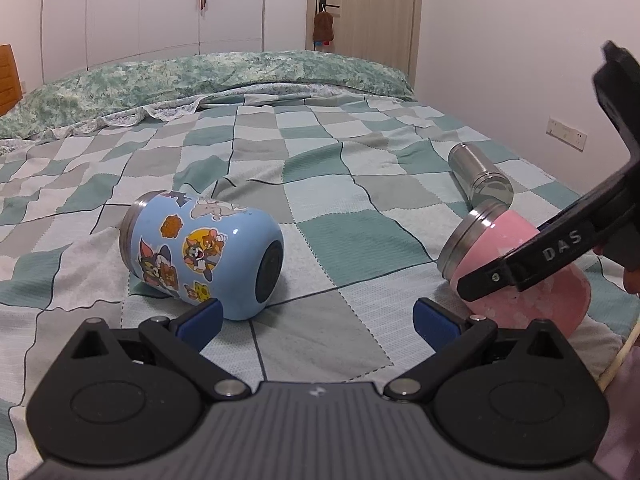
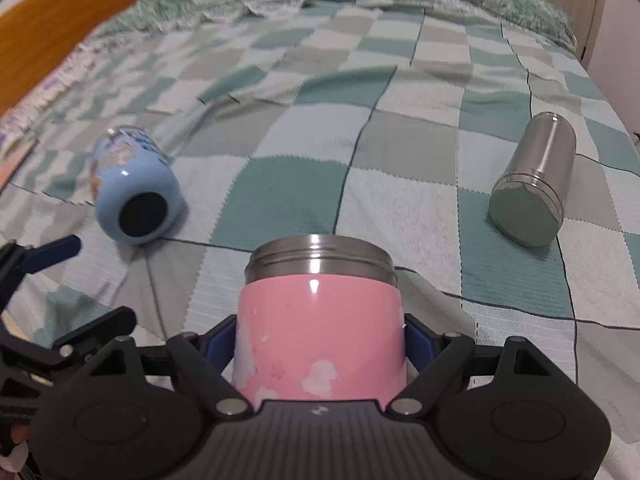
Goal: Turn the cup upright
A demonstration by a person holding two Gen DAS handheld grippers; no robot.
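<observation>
Three cups lie on their sides on a checked bedspread. A pink cup (image 2: 320, 332) with a steel rim sits between the blue pads of my right gripper (image 2: 320, 340), which is shut on it; in the left wrist view the pink cup (image 1: 516, 276) is tilted, rim to the upper left, with the right gripper across it. A blue cartoon cup (image 1: 200, 256) lies just ahead of my left gripper (image 1: 318, 322), which is open and empty; it also shows in the right wrist view (image 2: 134, 196). A steel cup (image 1: 480, 172) lies farther right, also in the right wrist view (image 2: 532, 184).
A green quilt (image 1: 200, 76) is bunched at the far end of the bed. A wooden headboard (image 2: 68, 28) stands at the left. A wall with a socket (image 1: 566, 134) runs along the right. A door and wardrobes stand behind the bed.
</observation>
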